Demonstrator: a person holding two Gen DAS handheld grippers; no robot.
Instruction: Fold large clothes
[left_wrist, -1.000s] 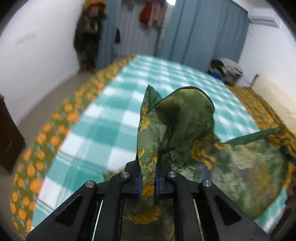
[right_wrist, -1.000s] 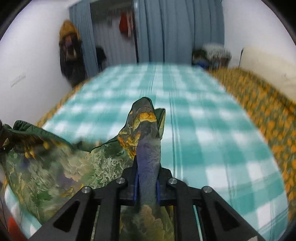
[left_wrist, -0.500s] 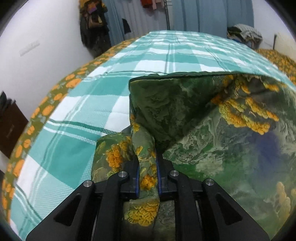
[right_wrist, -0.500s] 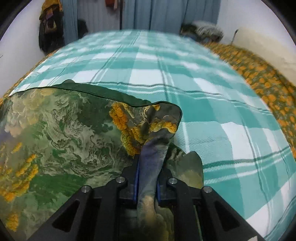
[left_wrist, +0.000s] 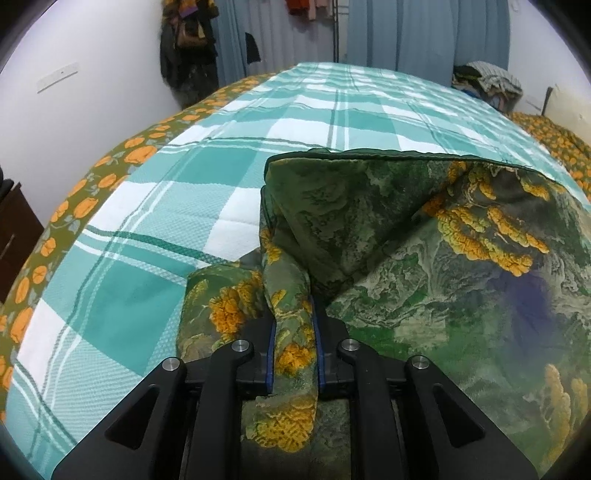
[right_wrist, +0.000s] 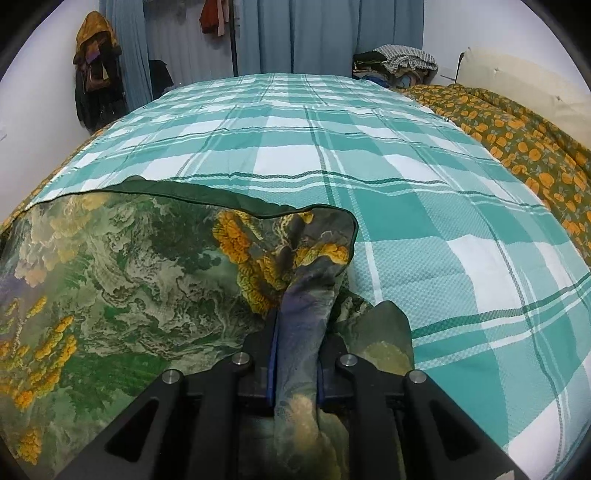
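Fabric fills the left wrist view: a green garment printed with yellow flowers lies on the teal-and-white checked bedspread, its dark-hemmed edge folded across the bed. The left gripper has a bunched corner of it between its blue-edged pads; the jaws are opening, with the cloth still touching both pads.

From the right wrist view, the same garment spreads to the left over the bedspread. The right gripper is nearly closed, pinching a twisted greyish fold of the garment. An orange-flowered quilt lies along the far right.
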